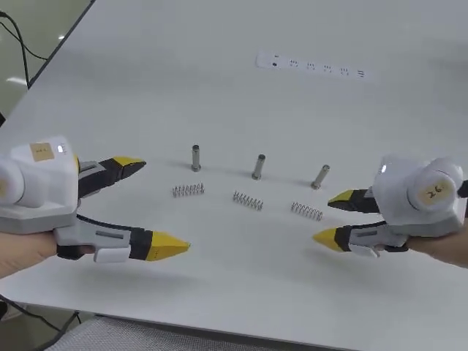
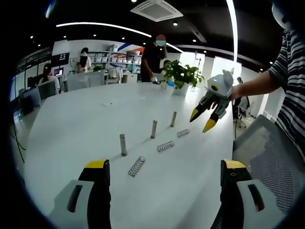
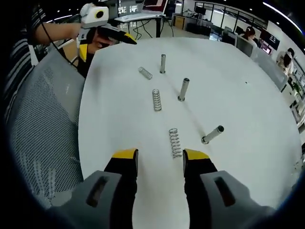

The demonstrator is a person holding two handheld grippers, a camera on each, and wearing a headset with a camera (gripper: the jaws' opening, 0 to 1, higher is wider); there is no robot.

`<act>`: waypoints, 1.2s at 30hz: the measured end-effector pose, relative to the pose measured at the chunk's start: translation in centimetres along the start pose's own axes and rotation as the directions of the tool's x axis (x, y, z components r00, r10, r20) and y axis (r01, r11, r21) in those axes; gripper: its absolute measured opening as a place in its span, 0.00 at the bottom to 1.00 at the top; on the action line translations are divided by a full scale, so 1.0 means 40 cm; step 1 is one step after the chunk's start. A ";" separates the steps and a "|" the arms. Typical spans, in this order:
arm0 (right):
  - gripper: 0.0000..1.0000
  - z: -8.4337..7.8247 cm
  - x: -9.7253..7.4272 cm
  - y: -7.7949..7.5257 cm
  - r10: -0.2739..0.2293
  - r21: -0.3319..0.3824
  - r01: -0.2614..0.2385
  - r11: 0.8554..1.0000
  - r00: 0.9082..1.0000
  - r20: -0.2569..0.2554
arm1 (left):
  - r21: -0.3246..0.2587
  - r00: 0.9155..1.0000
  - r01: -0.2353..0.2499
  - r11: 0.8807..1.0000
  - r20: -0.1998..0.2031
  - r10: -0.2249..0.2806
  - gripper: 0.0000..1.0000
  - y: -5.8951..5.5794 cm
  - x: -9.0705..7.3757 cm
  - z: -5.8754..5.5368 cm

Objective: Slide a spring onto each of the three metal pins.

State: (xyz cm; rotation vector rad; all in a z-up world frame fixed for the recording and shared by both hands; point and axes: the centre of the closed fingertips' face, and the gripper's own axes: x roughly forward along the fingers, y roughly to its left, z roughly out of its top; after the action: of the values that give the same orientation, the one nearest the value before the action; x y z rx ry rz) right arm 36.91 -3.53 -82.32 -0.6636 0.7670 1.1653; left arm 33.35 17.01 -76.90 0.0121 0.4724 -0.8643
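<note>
Spring [image 3: 175, 142] just ahead of right hand-held gripper [image 3: 160, 153], jaws parted

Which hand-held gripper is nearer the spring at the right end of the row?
Right. The right hand-held gripper is just beside that spring, jaws toward it; the left hand-held gripper is beyond the row's other end.

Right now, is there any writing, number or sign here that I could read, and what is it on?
"26", as best it reads, handwritten and turned: round sticker on the right gripper.
Yellow sticker on the left gripper: too blurred to read.
Marks on the power strip: too small to read.
Wall screen in the left gripper view: too blurred to read.
</note>
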 end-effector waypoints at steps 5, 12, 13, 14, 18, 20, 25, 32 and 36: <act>0.37 0.004 0.018 -0.016 0.014 -0.018 -0.014 1.000 0.999 -0.040 | 0.000 1.000 0.004 1.000 -0.003 -0.004 0.96 -0.003 0.001 -0.002; 0.32 0.005 0.040 -0.037 0.042 -0.008 -0.043 0.999 0.995 -0.085 | 0.000 1.000 0.007 1.000 -0.009 -0.007 0.96 -0.007 0.003 -0.005; 0.32 0.004 0.044 -0.039 0.050 -0.001 -0.050 0.999 0.995 -0.091 | -0.001 1.000 0.007 1.000 -0.009 -0.007 0.96 -0.007 0.003 -0.005; 0.32 0.001 0.048 -0.041 0.053 0.007 -0.053 0.999 0.993 -0.102 | -0.002 1.000 0.007 1.000 -0.009 -0.007 0.96 -0.008 0.003 -0.005; 0.30 0.004 0.064 -0.047 0.067 0.012 -0.066 0.998 0.990 -0.121 | -0.002 1.000 0.008 1.000 -0.011 -0.008 0.95 -0.010 0.004 -0.006; 0.28 0.002 0.068 -0.042 0.076 -0.002 -0.077 0.997 0.987 -0.142 | -0.001 1.000 0.005 1.000 -0.011 -0.005 0.95 -0.009 0.002 -0.007; 0.25 -0.016 0.081 -0.045 0.092 -0.026 -0.098 0.995 0.978 -0.185 | -0.008 1.000 0.001 1.000 -0.015 -0.001 0.95 -0.005 -0.002 -0.013; 0.22 -0.028 0.084 -0.042 0.103 -0.019 -0.110 0.994 0.972 -0.212 | -0.009 1.000 0.000 1.000 -0.015 0.000 0.95 -0.004 -0.004 -0.014; 0.21 -0.037 0.090 -0.036 0.116 -0.010 -0.121 0.993 0.968 -0.223 | -0.011 1.000 0.000 1.000 -0.019 0.000 0.95 -0.003 -0.004 -0.017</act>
State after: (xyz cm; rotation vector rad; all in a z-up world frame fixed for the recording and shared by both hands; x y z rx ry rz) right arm 38.78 -3.15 -86.01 -0.7849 0.9946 1.2228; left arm 32.89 17.18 -77.43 0.0102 0.4949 -0.8621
